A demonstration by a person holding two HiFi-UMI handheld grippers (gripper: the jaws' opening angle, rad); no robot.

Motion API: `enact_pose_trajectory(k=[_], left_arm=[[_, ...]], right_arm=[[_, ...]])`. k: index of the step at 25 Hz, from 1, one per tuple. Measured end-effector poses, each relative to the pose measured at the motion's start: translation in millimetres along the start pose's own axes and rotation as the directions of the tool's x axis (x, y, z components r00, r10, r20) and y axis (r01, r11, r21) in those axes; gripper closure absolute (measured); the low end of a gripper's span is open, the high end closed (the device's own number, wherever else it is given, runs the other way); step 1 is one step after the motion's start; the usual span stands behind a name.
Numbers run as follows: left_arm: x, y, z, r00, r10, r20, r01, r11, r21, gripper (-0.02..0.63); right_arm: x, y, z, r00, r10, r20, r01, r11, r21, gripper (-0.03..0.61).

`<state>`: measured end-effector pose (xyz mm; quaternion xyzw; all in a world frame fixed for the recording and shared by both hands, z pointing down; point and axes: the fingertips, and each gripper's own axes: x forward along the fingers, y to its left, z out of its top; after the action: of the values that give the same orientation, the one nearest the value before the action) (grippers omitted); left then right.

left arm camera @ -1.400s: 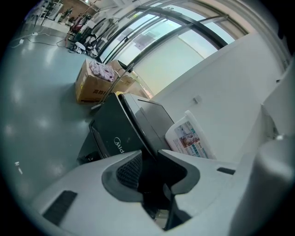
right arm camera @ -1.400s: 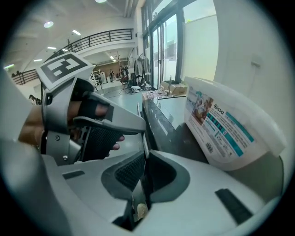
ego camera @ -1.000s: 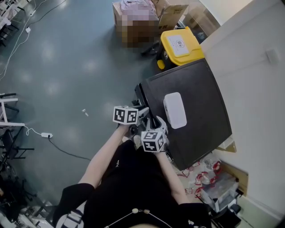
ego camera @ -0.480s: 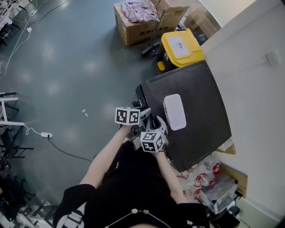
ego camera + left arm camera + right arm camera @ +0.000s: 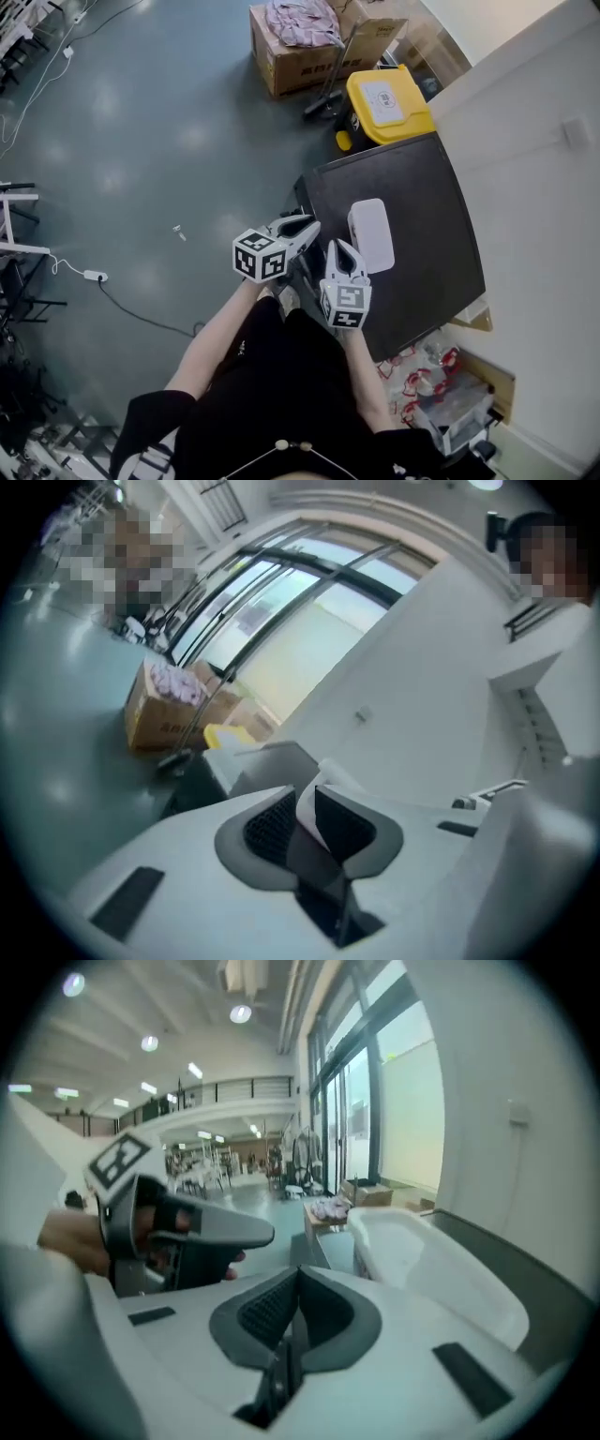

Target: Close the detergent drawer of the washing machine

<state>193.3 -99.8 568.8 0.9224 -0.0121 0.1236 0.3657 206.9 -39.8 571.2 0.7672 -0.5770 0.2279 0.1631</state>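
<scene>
Left gripper (image 5: 307, 225): fingers closing, narrow gap between the pads, nothing in it. Right gripper (image 5: 340, 248): fingers clenched together, empty. Side by side, not touching, over the front edge of the washing machine (image 5: 422, 197). Dark machine top just ahead of and below both sets of fingers. White tub (image 5: 369, 234) on it, just beyond the right fingers. Detergent drawer not discernible, machine front hidden from above. Yellow-lidded bin (image 5: 386, 98) and cardboard box (image 5: 300, 42) well beyond the left fingers.
</scene>
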Motion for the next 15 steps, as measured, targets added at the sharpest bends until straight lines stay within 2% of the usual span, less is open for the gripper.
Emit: enact_pose_trajectory(k=[2,4,6,8,10,12,15], left_arm=[[-19.3,-18.6,34.1,0.995,-0.006,0.101,-0.011,0.986,0.167,0.558],[-39.9,-36.7,62.6,0.983,0.007,0.184,-0.066,0.947,0.316,0.572],[-59.7,-53.2,84.2,0.966,0.018,0.256,-0.128,0.898,0.421,0.581],[-75.0,-66.5,98.8,0.949,0.023,0.315,-0.179,0.862,0.475,0.588],[-88.8,-79.1,107.1,0.935,0.019,0.354,-0.203,0.848,0.49,0.598],[-101.1,-91.9,115.1,0.924,0.025,0.381,-0.232,0.83,0.507,0.607],[-113.6,-111.5,119.9,0.912,0.022,0.409,-0.27,0.784,0.56,0.607]], right_arm=[[-10.7,4.1,41.6,0.987,0.059,0.149,-0.068,0.996,0.055,0.574],[-24.6,9.2,81.5,0.954,0.09,0.287,-0.108,0.993,0.049,0.574],[-41.2,15.9,116.9,0.909,0.113,0.4,-0.126,0.992,0.005,0.574],[-57.1,21.5,142.6,0.871,0.142,0.471,-0.139,0.989,-0.042,0.575],[-71.6,26.0,156.5,0.844,0.178,0.506,-0.163,0.984,-0.074,0.575],[-81.6,27.7,163.0,0.83,0.202,0.52,-0.179,0.979,-0.095,0.577],[-92.3,26.1,163.4,0.824,0.218,0.523,-0.203,0.975,-0.087,0.577]])
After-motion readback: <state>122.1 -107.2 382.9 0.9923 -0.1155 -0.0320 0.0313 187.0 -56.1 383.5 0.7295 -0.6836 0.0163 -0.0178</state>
